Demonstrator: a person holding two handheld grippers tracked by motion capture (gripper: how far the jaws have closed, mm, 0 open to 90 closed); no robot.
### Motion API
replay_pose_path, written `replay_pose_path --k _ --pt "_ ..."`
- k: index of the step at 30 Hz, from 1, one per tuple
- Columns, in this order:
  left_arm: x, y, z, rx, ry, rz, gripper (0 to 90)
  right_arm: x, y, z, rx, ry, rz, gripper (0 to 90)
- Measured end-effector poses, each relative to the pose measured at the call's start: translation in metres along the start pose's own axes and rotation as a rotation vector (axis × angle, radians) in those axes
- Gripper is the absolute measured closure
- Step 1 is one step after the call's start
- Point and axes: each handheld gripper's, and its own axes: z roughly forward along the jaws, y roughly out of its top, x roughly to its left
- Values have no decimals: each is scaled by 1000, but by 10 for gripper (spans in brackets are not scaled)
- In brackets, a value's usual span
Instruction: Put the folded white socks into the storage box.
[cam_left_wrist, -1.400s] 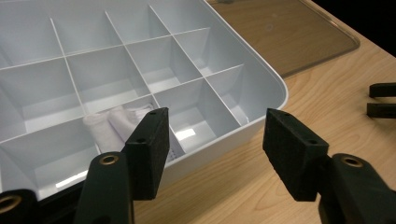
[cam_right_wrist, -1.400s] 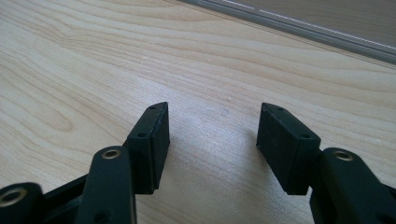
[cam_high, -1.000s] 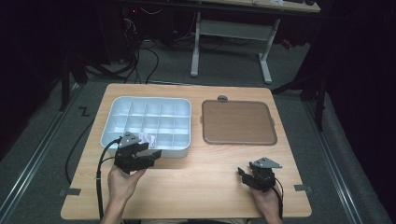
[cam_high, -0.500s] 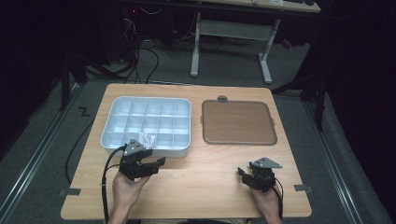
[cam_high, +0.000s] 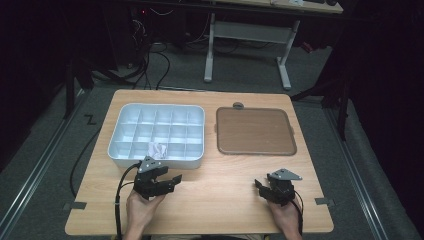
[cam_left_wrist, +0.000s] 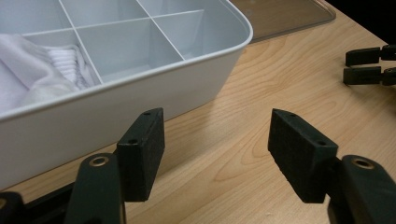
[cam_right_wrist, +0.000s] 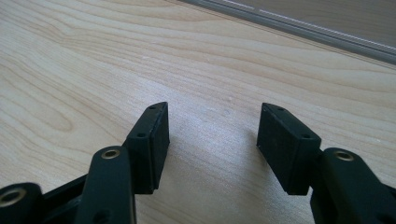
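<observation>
- Left tongs (cam_high: 170, 179): lying low over the bench (cam_high: 220, 200), just in front of the near wall of the white divided tray (cam_high: 125, 159); jaws standing released with bare wood between them, as the left gripper view (cam_left_wrist: 217, 154) is showing; nothing is being grasped.
- Right tongs (cam_high: 260, 186): resting near the front right of the bench, well apart from the tray; jaws likewise released over bare wood in the right gripper view (cam_right_wrist: 212, 140); nothing is sitting between the pads.
- White divided tray: sitting on the left half of the bench, its rounded near corner curving away just beyond the left tongs; its rim is standing higher than the jaws in the left gripper view.
- Crumpled white cloth (cam_high: 158, 149): lying inside a compartment of the tray's near row, close behind the near wall; in the left gripper view (cam_left_wrist: 42, 74) it is showing at the far left, behind a divider.
- Brown lid (cam_high: 255, 131): lying flat on the right half of the bench, just beside the tray, a narrow strip of wood separating the two edges.
- Open room: a wide band of bare wood is running between the two tongs, and between the tray's near wall and the front edge of the bench; the right tongs' pads are appearing at the right edge (cam_left_wrist: 369, 65) of the left gripper view, well apart.
</observation>
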Motion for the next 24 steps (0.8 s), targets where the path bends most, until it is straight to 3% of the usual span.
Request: replay_pose_path --k 7,24 --pt "9 -9 3 17 17 -17 358 0 0 0 0 0 -1 444" --pt "19 -34 17 38 61 4 363 0 0 0 3 6 -4 420"
